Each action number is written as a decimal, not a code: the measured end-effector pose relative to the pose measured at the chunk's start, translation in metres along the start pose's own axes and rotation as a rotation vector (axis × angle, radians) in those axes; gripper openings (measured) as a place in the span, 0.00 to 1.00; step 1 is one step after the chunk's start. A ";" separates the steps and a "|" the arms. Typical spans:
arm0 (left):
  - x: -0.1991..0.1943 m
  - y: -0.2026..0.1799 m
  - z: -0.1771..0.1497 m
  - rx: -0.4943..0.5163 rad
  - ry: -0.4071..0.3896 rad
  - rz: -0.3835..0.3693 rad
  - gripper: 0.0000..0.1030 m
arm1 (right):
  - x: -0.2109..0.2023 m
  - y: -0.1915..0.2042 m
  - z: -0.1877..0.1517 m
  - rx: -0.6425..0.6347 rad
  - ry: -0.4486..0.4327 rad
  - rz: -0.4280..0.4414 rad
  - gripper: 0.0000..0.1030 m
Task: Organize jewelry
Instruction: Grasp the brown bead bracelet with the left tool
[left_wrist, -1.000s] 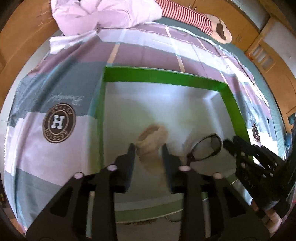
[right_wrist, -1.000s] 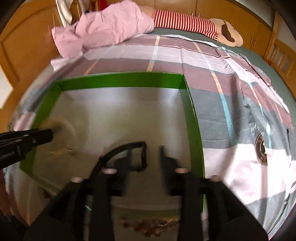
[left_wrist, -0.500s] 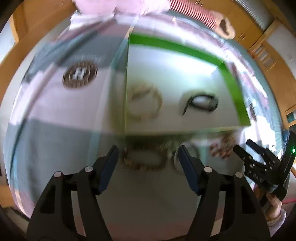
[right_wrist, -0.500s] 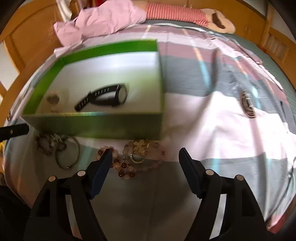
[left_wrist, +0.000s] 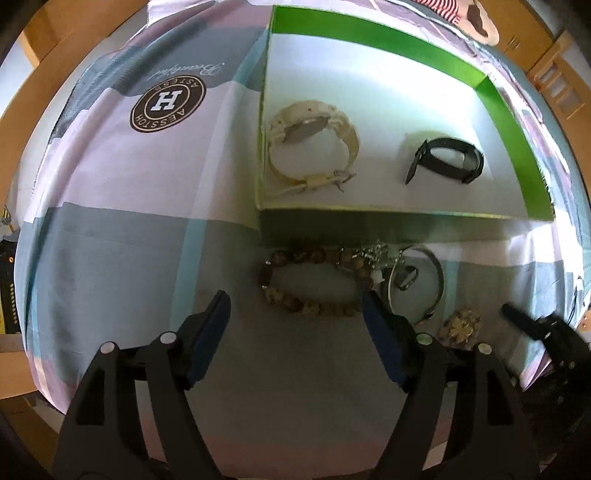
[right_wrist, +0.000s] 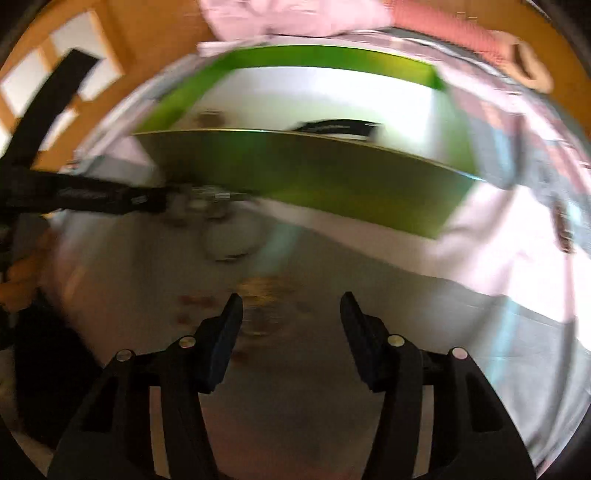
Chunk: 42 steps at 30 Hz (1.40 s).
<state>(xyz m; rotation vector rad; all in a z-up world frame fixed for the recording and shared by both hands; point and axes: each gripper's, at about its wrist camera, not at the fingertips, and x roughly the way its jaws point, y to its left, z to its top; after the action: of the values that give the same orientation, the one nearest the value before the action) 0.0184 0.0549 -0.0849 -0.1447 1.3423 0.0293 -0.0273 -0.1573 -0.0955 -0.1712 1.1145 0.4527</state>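
Wooden beads of the bracelet (left_wrist: 314, 284) lie on the bedspread (left_wrist: 110, 240) just before the green box (left_wrist: 388, 37), straight ahead between the opening, empty left gripper (left_wrist: 295, 314), long axis across its jaws, while the closing right gripper (right_wrist: 291, 314) holds nothing.

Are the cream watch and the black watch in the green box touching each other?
Apart. The left wrist view shows the cream watch and the black watch lying separately, with bare white floor of the green box between them.
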 end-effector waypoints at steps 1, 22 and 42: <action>0.001 -0.001 0.000 0.000 0.005 0.004 0.72 | 0.001 0.001 0.000 -0.002 0.003 -0.013 0.54; 0.000 0.001 -0.006 0.007 0.015 0.007 0.73 | 0.008 0.005 0.022 0.049 -0.037 -0.102 0.37; 0.013 0.032 0.003 -0.099 0.010 -0.115 0.46 | 0.005 -0.006 0.018 0.129 -0.040 -0.099 0.19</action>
<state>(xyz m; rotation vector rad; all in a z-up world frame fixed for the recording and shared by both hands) 0.0205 0.0857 -0.0997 -0.3058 1.3412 -0.0017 -0.0078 -0.1546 -0.0927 -0.1028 1.0868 0.2938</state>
